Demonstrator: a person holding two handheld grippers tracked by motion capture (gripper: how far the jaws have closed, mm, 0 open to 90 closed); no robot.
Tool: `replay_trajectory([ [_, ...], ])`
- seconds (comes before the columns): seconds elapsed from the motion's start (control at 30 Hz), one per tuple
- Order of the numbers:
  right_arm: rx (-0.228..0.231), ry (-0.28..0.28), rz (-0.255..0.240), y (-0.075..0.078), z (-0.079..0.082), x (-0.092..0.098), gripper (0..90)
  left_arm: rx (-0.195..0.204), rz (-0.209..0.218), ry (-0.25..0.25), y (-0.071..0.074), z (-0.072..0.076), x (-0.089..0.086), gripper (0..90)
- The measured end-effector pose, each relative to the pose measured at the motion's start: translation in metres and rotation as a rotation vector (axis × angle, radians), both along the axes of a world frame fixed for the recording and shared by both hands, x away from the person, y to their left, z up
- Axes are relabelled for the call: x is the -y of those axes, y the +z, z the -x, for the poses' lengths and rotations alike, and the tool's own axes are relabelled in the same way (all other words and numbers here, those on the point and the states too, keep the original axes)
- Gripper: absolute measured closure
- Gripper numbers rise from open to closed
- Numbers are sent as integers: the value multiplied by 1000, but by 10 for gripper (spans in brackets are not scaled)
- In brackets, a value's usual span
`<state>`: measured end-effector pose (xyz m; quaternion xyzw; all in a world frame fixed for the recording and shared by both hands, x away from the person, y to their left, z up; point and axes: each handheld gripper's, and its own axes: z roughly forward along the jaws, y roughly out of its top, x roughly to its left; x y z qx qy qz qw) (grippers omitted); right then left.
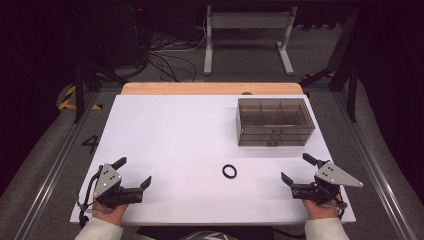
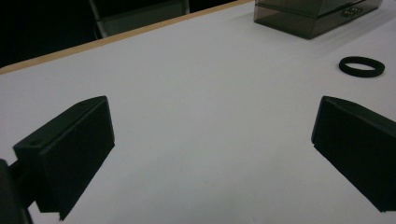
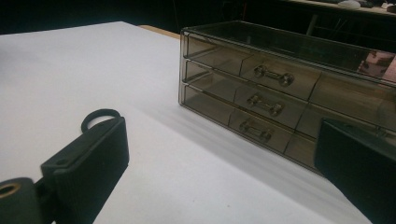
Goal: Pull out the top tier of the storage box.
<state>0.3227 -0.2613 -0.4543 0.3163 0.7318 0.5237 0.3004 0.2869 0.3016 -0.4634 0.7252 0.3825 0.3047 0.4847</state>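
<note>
Both tools sit at the bottom of the high view, empty and wide open, with the black ring between them.

White tabletop carries everything; the smoky clear drawer box stands in the upper right of the high view, its three stacked drawers facing the person. Left tool rests at the lower left, jaws spread and holding nothing; right tool rests at the lower right, jaws likewise gaping and bare. Black ring lies flat just below the box and right of centre, apart from both tools. It seems nearer the right tool, up and to that tool's left, so I judge the right hand the likelier one to reach for it.
</note>
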Motion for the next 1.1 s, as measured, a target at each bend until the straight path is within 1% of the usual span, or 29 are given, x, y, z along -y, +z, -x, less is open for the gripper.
replay_trajectory([
  [0.13,-4,6,6,-1,-1,-1,37,14,-2,2,1,1,0,2],
  [0.2,-2,6,9,-1,-1,-2,38,15,-2,1,1,1,1,3],
  [0.33,-3,0,9,-1,0,-1,38,20,-14,-1,1,1,2,3],
  [0.43,-5,1,8,-1,0,-1,38,25,-10,-1,2,1,2,4],
  [0.57,-14,4,12,-3,1,0,37,19,-7,-12,2,-3,3,4],
  [0.6,-12,6,10,-3,2,0,37,16,-11,-10,2,-4,4,2],
  [0.67,-11,3,8,-3,4,2,36,22,-21,-9,3,-5,3,1],
  [0.77,-5,2,2,-2,6,3,35,20,-18,-9,3,-4,2,1],
  [0.83,-4,2,11,-2,5,2,34,22,-16,-6,4,-3,1,1],
  [0.93,-18,5,29,-3,2,-1,26,25,-12,-2,4,-3,1,2],
  [0.97,-19,7,38,-3,2,-2,22,18,-15,-1,3,-4,1,2],
  [1.03,-23,13,44,-3,1,-3,18,16,-17,1,2,-4,1,2],
  [1.1,-43,41,50,-3,-3,-5,3,21,-25,1,3,-3,1,2],
])
